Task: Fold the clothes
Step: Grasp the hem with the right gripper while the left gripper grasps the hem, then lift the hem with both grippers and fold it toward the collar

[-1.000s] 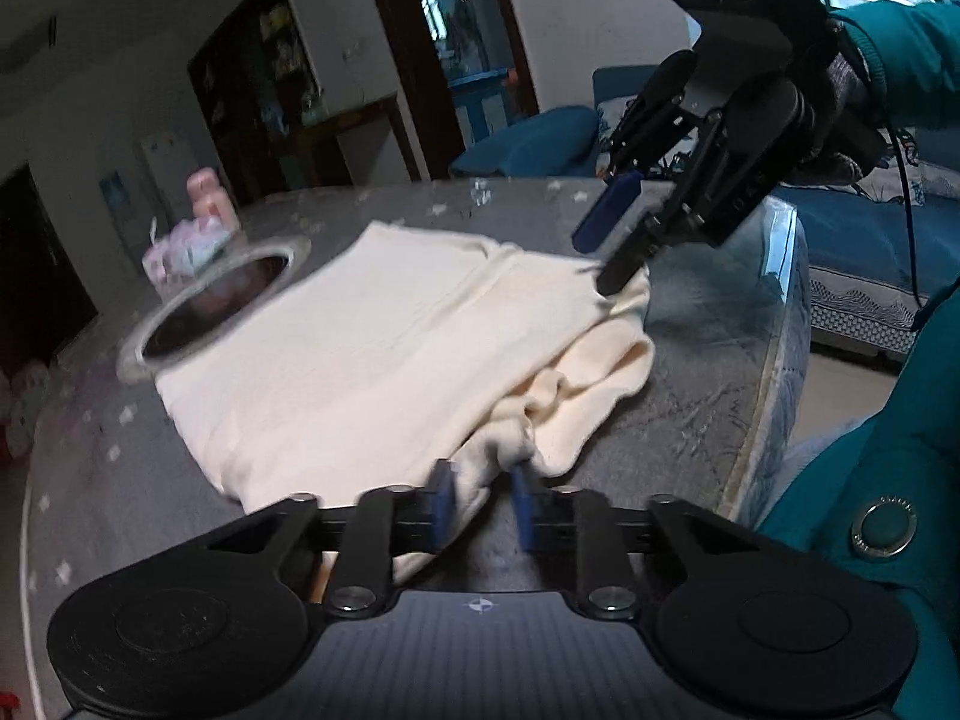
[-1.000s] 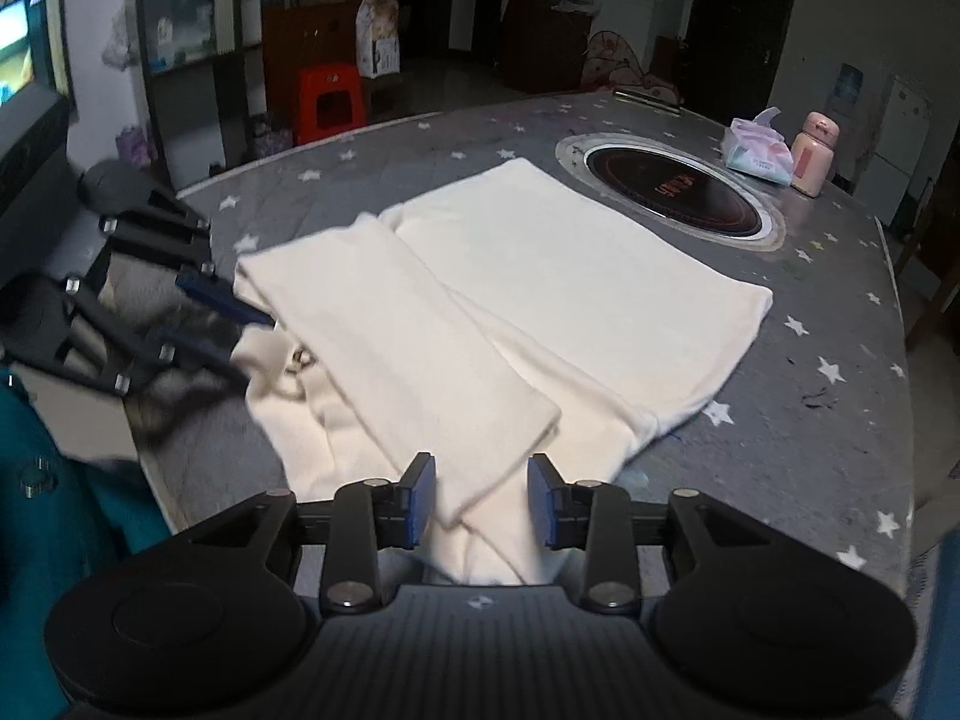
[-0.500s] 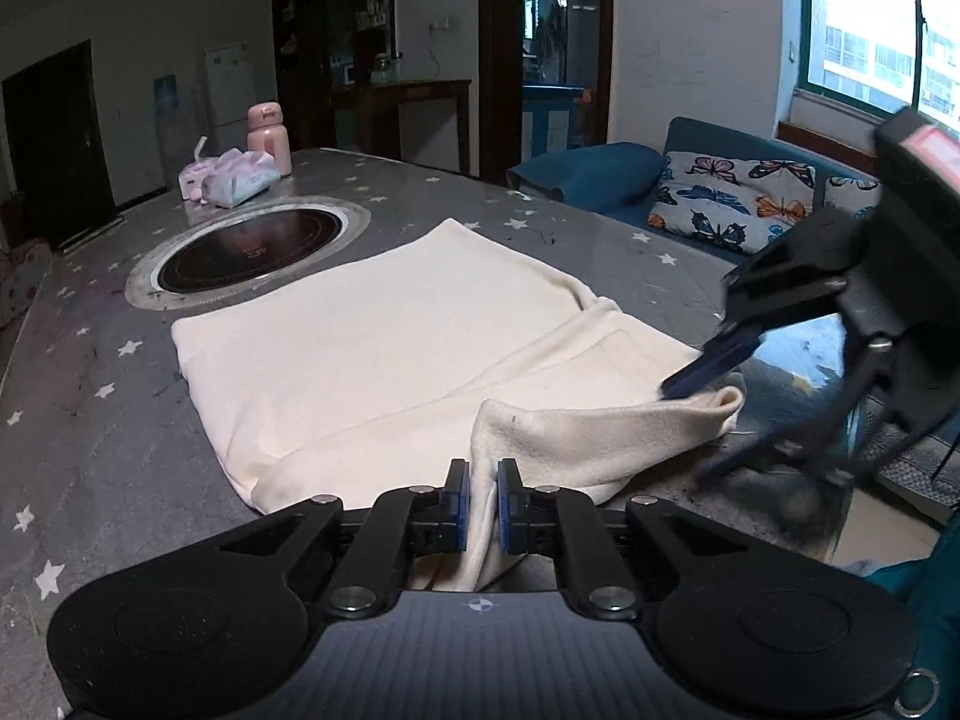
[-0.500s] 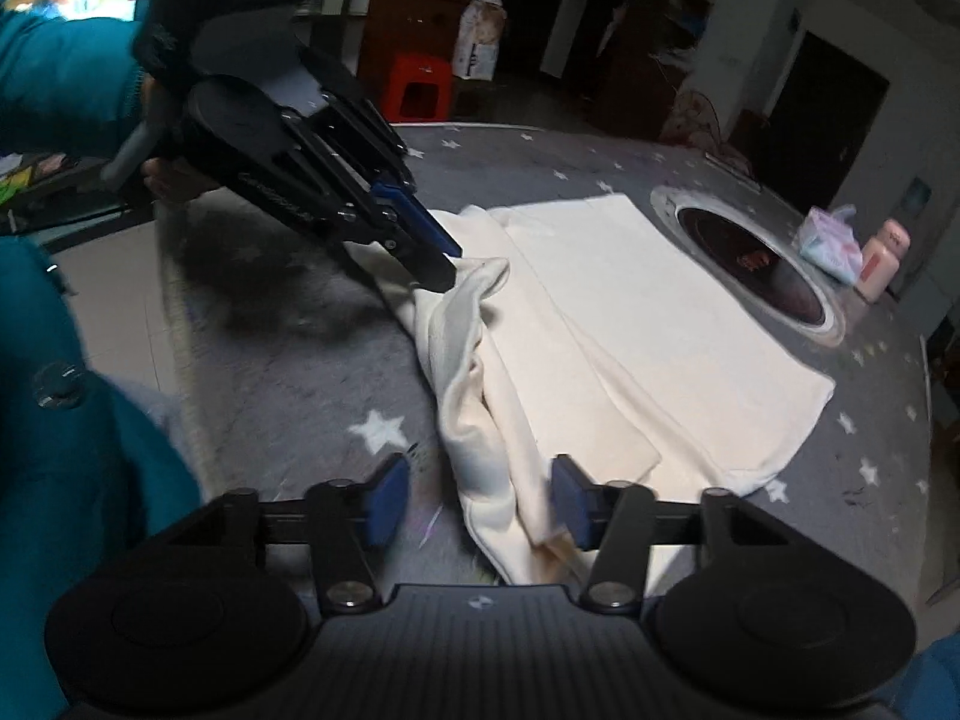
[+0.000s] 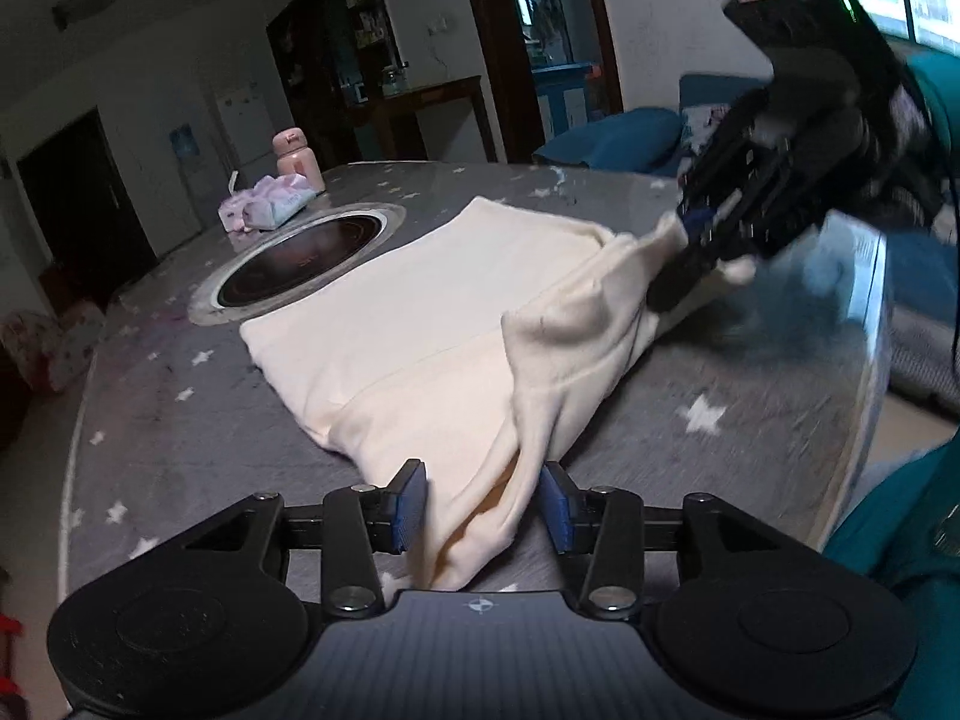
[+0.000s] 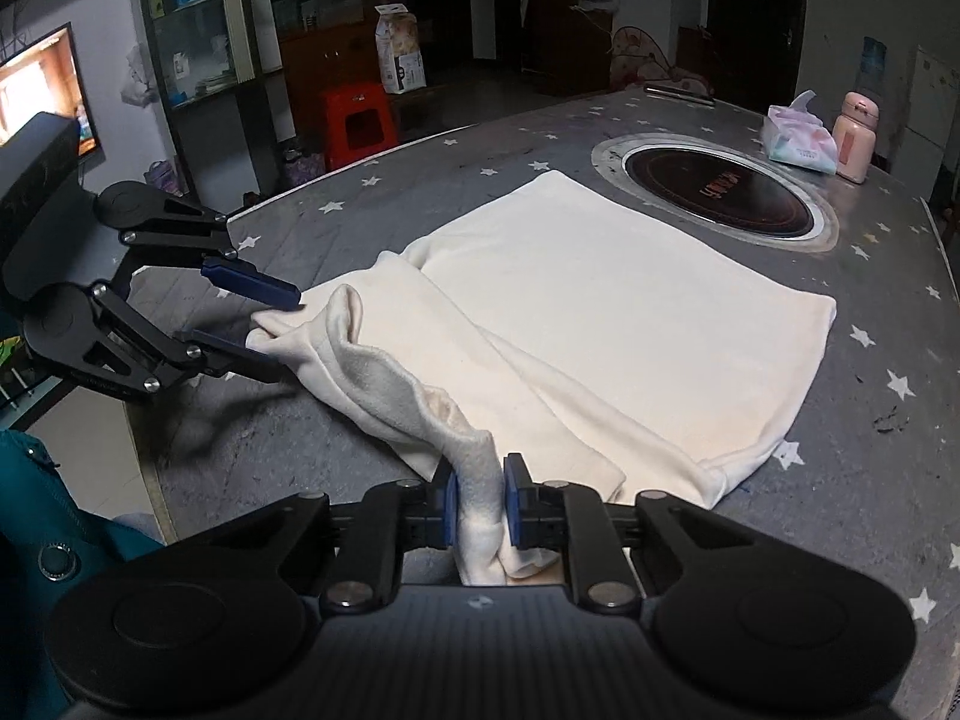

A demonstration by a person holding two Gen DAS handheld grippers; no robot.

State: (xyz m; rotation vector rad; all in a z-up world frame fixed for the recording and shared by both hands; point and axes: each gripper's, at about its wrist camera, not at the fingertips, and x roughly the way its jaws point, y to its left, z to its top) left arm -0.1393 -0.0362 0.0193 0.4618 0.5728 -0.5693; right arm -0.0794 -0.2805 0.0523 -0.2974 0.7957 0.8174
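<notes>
Cream garment (image 6: 600,312): lies spread on my grey star-print table (image 6: 870,420), body flat, near end bunched and lifted into a ridge between my two tools.
Garment position: far edge just beside the round inset cooktop (image 6: 717,195); near end close to the table's edge on my side.
Left gripper (image 5: 483,504): jaws opening; blue pads stand apart with a fold of the cream cloth hanging loose between them, and neither pad presses on it in the left wrist view. From the right wrist view (image 6: 264,330) the fingers are spread and the cloth's tip sits in the gap.
Right gripper (image 6: 480,501): jaws closing, pads already pinching a rolled strip of the garment between them. From the left wrist view (image 5: 690,252) it is blurred, with cloth drawn up in a peak to its tips.
Cloth between tools: a raised, twisted fold running from one gripper to the other.
Table, far side: tissue pack (image 6: 801,138) and pink bottle (image 6: 855,138) next to each other beyond the cooktop, well apart from the garment.
Me: teal sleeve (image 5: 936,90) behind the right tool.
</notes>
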